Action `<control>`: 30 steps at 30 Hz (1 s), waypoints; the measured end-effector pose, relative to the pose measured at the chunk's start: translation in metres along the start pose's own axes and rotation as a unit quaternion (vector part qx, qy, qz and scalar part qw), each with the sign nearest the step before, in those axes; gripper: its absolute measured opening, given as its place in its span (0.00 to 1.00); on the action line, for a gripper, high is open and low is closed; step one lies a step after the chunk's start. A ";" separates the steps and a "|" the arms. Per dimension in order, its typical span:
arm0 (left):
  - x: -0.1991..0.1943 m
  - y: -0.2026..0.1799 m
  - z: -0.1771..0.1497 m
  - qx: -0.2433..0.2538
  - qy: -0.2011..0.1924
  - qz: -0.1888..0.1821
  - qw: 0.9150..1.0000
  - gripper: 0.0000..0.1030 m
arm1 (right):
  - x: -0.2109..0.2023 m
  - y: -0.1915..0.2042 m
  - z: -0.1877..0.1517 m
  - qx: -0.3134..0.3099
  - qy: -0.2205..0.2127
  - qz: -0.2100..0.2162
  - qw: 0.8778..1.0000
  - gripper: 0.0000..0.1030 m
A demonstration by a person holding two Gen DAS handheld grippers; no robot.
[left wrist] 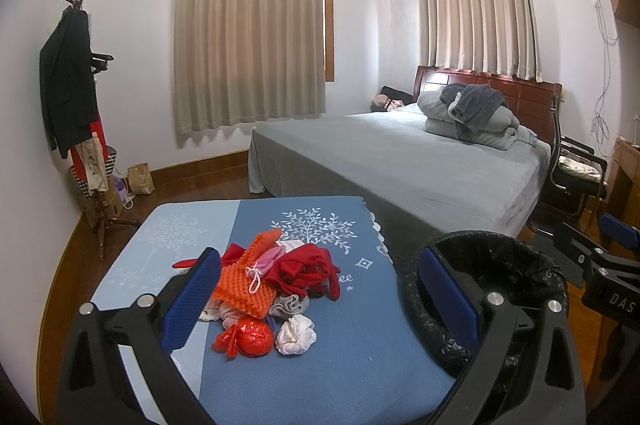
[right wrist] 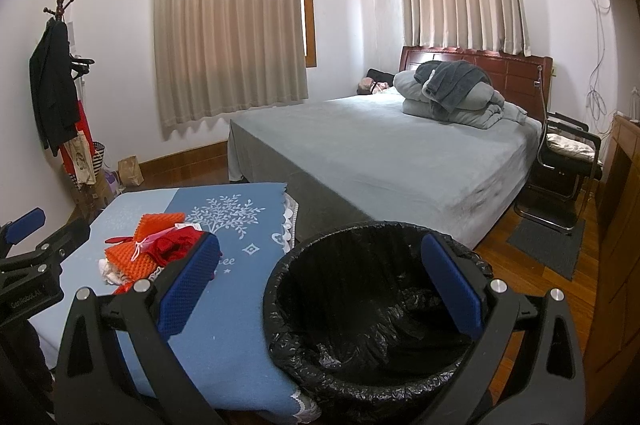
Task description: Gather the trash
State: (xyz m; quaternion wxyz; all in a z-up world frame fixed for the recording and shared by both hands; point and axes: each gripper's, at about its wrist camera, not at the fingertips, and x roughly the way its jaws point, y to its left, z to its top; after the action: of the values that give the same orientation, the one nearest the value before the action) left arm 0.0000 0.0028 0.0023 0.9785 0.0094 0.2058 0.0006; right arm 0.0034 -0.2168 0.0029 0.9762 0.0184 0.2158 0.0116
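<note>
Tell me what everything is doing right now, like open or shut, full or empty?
Left gripper: open, holding nothing.
Right gripper: open, holding nothing.
Round bin with black plastic liner: open, looks empty.
Pile of red, orange and white crumpled trash: lying on the blue tree-print tablecloth, not picked up.
Beige window curtains: drawn shut.
Grey bed: made, bedding folded at the headboard.

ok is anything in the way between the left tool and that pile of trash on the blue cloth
Nothing visible. The left tool is open, with the trash pile lying directly ahead on the blue cloth. The lined bin stands off to the right, beside the table.
</note>
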 end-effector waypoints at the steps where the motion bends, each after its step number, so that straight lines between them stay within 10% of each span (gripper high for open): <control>1: 0.000 0.000 0.000 0.000 0.000 0.000 1.000 0.94 | 0.000 0.000 0.000 0.000 0.000 0.000 1.000 0.95; 30: 0.000 0.000 0.000 -0.001 0.000 0.000 1.000 0.94 | 0.003 0.007 -0.008 0.007 0.004 0.002 1.000 0.95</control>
State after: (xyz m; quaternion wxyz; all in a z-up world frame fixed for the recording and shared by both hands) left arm -0.0004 0.0031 0.0022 0.9786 0.0088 0.2055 0.0009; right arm 0.0025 -0.2094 -0.0052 0.9752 0.0253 0.2194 0.0125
